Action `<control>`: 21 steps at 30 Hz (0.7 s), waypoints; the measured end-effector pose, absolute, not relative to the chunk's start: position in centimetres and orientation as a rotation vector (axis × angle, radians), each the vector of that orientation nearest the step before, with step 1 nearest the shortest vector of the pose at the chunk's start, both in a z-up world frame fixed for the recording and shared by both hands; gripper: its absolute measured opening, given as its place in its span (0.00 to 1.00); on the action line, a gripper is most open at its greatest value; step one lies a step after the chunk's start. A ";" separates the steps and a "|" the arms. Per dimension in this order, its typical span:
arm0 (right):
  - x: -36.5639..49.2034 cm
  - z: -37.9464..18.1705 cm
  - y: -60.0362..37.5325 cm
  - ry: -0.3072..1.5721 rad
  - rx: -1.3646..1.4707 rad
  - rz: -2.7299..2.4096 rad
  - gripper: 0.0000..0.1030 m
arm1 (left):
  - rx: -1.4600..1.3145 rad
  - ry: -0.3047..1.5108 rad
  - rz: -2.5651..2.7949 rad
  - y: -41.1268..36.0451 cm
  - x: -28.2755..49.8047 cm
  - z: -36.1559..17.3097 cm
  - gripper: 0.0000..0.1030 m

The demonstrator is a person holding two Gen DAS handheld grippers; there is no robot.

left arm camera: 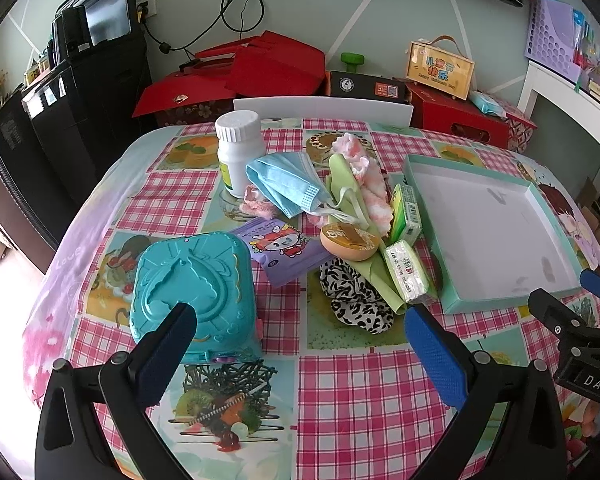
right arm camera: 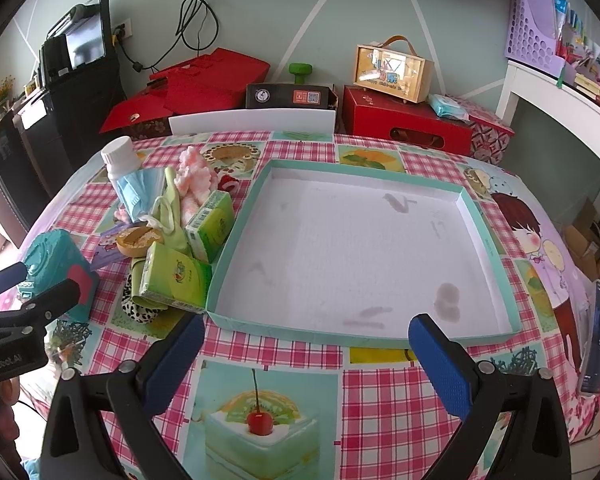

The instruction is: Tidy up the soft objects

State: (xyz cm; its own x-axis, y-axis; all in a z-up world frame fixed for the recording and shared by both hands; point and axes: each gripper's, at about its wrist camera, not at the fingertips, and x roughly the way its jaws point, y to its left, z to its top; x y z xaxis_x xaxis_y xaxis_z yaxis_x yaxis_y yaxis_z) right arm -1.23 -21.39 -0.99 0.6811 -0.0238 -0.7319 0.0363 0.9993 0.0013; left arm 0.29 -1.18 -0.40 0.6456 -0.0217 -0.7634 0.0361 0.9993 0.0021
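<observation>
A pile of soft things lies mid-table: a blue face mask [left arm camera: 288, 184], a pink-white fluffy cloth [left arm camera: 370, 176], a green cloth [left arm camera: 350, 200], a leopard-print scrunchie [left arm camera: 358, 300] and two green tissue packs [left arm camera: 406, 272]. The pile also shows in the right wrist view, with the mask [right arm camera: 134, 190] and tissue packs [right arm camera: 176, 276]. An empty teal-rimmed tray [right arm camera: 236, 256] sits to the right of it. My left gripper [left arm camera: 298, 320] is open above the table, just short of the scrunchie. My right gripper [right arm camera: 306, 332] is open at the tray's near edge.
A white pill bottle [left arm camera: 240, 148], a teal plastic toy box [left arm camera: 194, 284], a purple sachet [left arm camera: 284, 250] and a round orange container [left arm camera: 350, 242] sit by the pile. A white chair back [left arm camera: 324, 108] and red boxes [left arm camera: 236, 76] stand behind the table. A phone [right arm camera: 598, 344] lies at the right edge.
</observation>
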 end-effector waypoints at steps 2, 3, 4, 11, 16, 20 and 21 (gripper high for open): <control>-1.2 -1.0 -21.4 0.821 0.017 -0.033 1.00 | 0.017 0.869 -0.034 -1.2 0.3 -0.4 1.00; -1.2 -1.0 -21.4 0.822 0.017 -0.032 1.00 | 0.018 0.870 -0.034 -1.2 0.3 -0.4 1.00; -1.2 -1.0 -21.4 0.823 0.017 -0.032 1.00 | 0.018 0.870 -0.034 -1.2 0.3 -0.4 1.00; -1.1 -1.3 -21.3 0.831 0.021 -0.029 1.00 | 0.018 0.869 -0.033 -1.2 0.3 -0.4 1.00; -0.9 -1.3 -21.3 0.833 0.024 -0.025 1.00 | 0.014 0.872 -0.035 -1.3 0.4 -0.4 1.00; -0.8 -1.4 -21.3 0.836 0.026 -0.021 1.00 | -0.002 0.875 -0.050 -1.2 0.5 -0.2 1.00; -0.8 -1.5 -21.4 0.835 0.027 -0.020 1.00 | -0.011 0.876 -0.057 -1.1 0.6 -0.2 1.00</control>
State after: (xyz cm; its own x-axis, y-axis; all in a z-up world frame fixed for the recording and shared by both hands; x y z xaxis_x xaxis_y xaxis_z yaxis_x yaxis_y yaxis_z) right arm -0.83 -21.35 -1.48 0.6708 -0.0069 -0.7416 0.0280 0.9995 0.0160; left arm 0.59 -1.12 -0.18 0.6391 -0.0544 -0.7672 0.0451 0.9984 -0.0333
